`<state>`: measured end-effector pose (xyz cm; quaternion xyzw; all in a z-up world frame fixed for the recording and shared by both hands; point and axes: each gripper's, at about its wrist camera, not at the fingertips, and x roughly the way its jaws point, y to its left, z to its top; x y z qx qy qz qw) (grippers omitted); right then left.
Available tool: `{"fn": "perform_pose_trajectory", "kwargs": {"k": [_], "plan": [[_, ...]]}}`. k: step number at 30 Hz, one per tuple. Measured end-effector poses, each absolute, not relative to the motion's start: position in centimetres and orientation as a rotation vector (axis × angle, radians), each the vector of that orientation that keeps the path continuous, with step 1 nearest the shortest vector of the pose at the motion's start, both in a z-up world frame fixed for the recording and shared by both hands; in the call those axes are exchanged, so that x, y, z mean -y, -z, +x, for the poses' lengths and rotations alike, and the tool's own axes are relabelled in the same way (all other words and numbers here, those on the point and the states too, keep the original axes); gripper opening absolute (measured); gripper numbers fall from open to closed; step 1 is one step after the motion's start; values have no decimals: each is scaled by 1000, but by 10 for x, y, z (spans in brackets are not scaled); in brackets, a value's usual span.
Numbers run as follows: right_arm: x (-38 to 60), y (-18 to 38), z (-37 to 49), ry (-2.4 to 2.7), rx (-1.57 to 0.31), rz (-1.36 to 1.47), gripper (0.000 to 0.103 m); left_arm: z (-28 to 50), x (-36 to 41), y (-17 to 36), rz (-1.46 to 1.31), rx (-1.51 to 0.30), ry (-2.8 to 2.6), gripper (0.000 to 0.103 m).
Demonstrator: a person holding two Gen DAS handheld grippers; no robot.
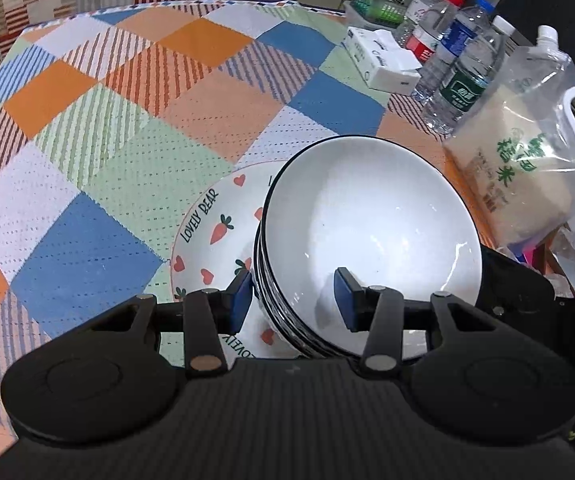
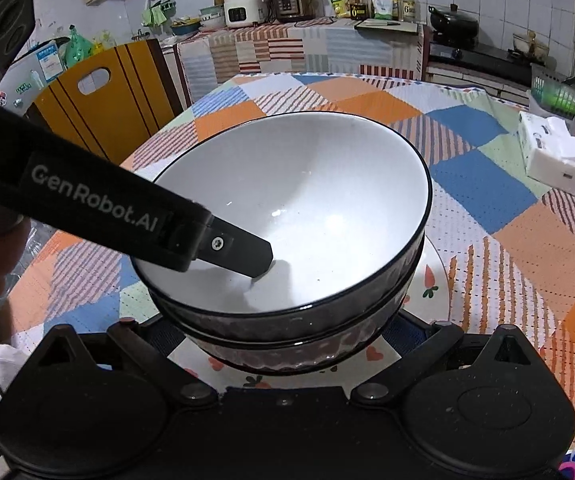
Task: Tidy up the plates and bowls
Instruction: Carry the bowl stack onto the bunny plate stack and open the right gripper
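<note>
Two stacked bowls, white inside with dark ribbed outsides, [image 1: 371,216] sit on a white plate [image 1: 207,236] printed with hearts, carrots and "LOVELY BEAR". My left gripper [image 1: 293,300] is open and straddles the top bowl's near rim, one blue pad [image 1: 242,300] outside and the other inside. In the right wrist view the bowl stack [image 2: 299,200] fills the middle on the plate [image 2: 433,280]. The left gripper's finger [image 2: 243,254] reaches into the top bowl there. My right gripper's fingertips are hidden behind the bowls; its jaws stand wide on either side of the lower bowl.
The table has a patchwork cloth [image 1: 135,128]. At its right side stand water bottles [image 1: 463,72], a tissue pack [image 1: 383,60] and a rice bag [image 1: 527,152]. An orange chair [image 2: 103,100] and a kitchen counter [image 2: 299,40] lie beyond the table.
</note>
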<state>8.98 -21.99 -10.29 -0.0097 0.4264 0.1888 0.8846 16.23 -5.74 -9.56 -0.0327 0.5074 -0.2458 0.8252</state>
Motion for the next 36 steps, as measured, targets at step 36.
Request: {"fn": "perform_pose_trajectory", "kwargs": {"k": [36], "plan": [[223, 76, 59, -303, -832, -8, 102, 119, 39, 56, -92, -943, 406, 57]]}}
